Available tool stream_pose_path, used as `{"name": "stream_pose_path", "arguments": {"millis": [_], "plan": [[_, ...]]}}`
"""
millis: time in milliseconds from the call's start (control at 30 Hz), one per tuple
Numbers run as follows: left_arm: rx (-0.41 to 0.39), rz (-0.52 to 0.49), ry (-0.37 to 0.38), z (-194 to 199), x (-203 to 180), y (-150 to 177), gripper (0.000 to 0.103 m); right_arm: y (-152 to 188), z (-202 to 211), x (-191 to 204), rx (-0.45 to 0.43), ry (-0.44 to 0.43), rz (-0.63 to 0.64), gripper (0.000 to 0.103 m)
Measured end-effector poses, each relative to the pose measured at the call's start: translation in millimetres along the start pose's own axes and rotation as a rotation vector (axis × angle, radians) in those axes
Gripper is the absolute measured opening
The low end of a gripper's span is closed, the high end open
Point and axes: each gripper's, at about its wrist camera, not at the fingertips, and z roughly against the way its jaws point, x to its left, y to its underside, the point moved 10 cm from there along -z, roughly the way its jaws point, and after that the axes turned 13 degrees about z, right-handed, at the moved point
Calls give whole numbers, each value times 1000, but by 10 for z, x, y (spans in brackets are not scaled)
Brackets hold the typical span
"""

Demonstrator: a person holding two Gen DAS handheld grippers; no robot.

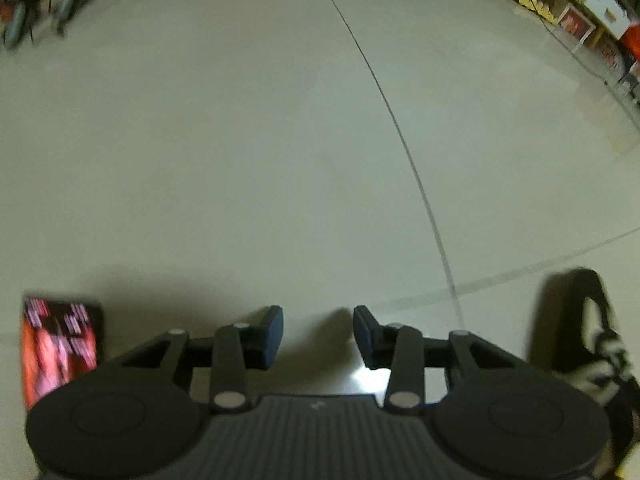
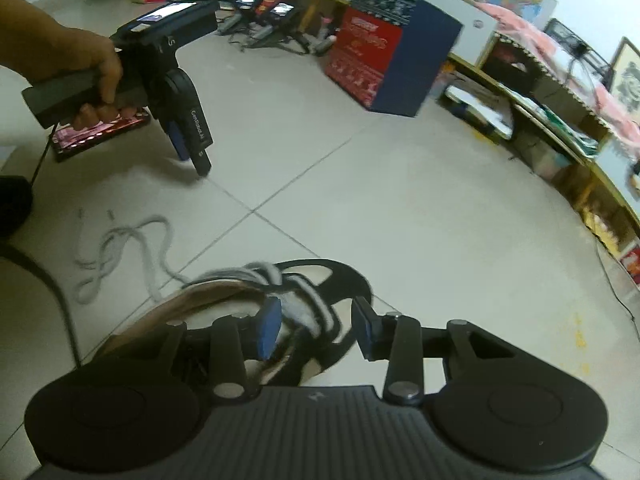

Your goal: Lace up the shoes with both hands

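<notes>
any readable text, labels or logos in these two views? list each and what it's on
"GenRobot.AI": white, down the side of the left gripper, as best it reads.
"LS": partial letters on that gripper's upper body.
Print on the red and blue box: blurred.
Print on the red packet: blurred.
Nothing else readable.

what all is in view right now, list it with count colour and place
shoe: one, black with a tan lining, on the floor under the right gripper
lace: one, white, partly threaded, loose end trailing on the tiles left of the shoe
large box: one, red and dark blue, standing on the floor further back
flat packet: one, red and pink, on the floor under the left gripper
shelving: cluttered, along the right wall; contents too blurred to list
floor: pale tiles with dark grout lines
left gripper: black, raised off the floor, open, empty
right gripper: black with blue pads, open above the shoe
hand: one, holding the left gripper's handle
</notes>
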Motion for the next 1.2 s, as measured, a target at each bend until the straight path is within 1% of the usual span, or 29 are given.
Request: {"name": "stream_pose_path", "arguments": {"millis": [33,67,133,200,267,333,433,467,533,567,600,633,700,767,833,867,900,933,967,1033,1100,1200], "plan": [[13,9,17,23,-18,78,40,-3,5,-1,-2,1,2,41],[20,-4,33,30,-51,157,41,-9,14,-1,-3,15,24,41],[32,-32,64,46,-119,316,44,-21,35,-19,-7,29,22,41],[43,-106,80,78,-227,484,45,-31,55,-35,-10,40,18,41],[36,-173,75,110,-276,587,46,-28,52,-26,-12,4,-32,41],[22,-235,66,135,-306,676,46,-35,36,8,-19,-24,-39,41],[-3,-299,50,151,-329,720,43,-71,33,39,-24,-10,4,41],[-6,-322,40,154,-335,725,42,-90,28,31,-26,-8,-6,41],[-19,-373,11,154,-331,712,37,-130,18,18,-30,-6,-26,41],[-27,-391,-4,154,-319,698,36,-151,8,23,-34,-24,-52,41],[-32,-381,-18,158,-290,678,36,-172,-2,28,-38,-42,-77,41],[-30,-368,-13,166,-272,668,36,-189,-13,36,-42,-53,-88,41],[-27,-357,-9,176,-254,638,36,-222,-28,36,-42,-47,-75,41],[-21,-369,-7,189,-269,654,36,-254,-25,35,-51,-48,-67,42],[-16,-405,0,202,-305,692,36,-282,-18,26,-60,-47,-73,42],[-14,-424,3,209,-323,711,31,-295,-20,19,-62,-45,-82,42],[-16,-452,4,224,-340,740,19,-308,-27,14,-65,-49,-99,42],[-18,-473,8,237,-358,761,12,-313,-31,18,-68,-61,-115,42],[-13,-474,17,245,-371,773,2,-318,-39,31,-66,-80,-127,42],[-12,-445,37,258,-385,747,2,-334,-41,58,-69,-110,-129,42],[-19,-423,65,301,-409,720,2,-354,-19,49,-74,-98,-124,42],[-70,-416,151,503,-530,603,2,-379,2,24,-83,-99,-144,42]]}}
